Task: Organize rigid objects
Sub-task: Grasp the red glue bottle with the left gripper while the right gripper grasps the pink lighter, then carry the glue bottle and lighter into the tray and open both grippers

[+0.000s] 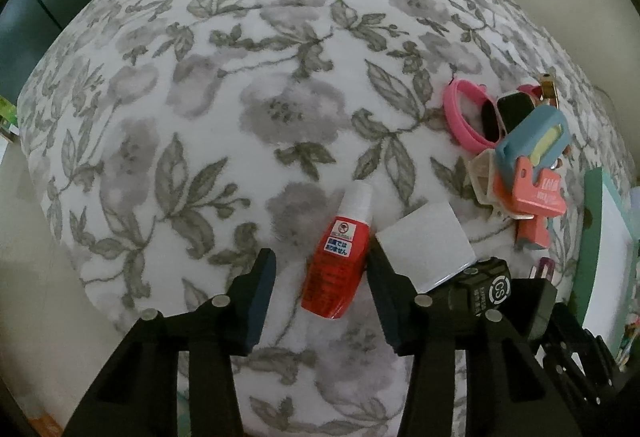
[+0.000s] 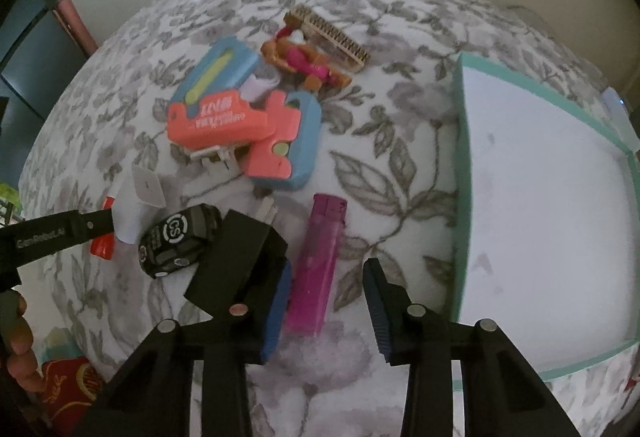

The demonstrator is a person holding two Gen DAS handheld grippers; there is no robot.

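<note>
Nearest the left wrist camera, the left gripper (image 1: pixel 322 279) straddles a small red bottle (image 1: pixel 335 269) lying on its side on the flower-printed bed cover (image 1: pixel 200 117). Its pads stand on either side with cover showing on the left, so it is released, not yet pressing. The bottle looks light, stiff and smooth; its round body could roll or squirt out of a pinch, so I judge the labelled middle the best place to take hold, square across the width. A white card-like box (image 1: pixel 426 243) touches the right finger (image 1: pixel 386 289) and may be nudged.

On the right wrist view, the right gripper (image 2: pixel 328 295) brackets a purple lighter (image 2: pixel 318 265) lying flat on the cover. The left pad is at or against its edge, the right pad clearly apart from it, so this gripper is also released. The lighter seems hard, slim, glossy and light; clamping across its narrow sides near mid-length should keep it from tipping. A black charger plug (image 2: pixel 236 261) leans over the left finger, and a black toy car (image 2: pixel 180 239) sits just beside that.

Further off lies a heap of blue and coral plastic pieces (image 2: pixel 244 113), with a wooden comb (image 2: pixel 334 37) behind. The mint-rimmed white tray (image 2: pixel 466 165), empty where visible, stands to the right of the lighter, a likely place for sorted things.
</note>
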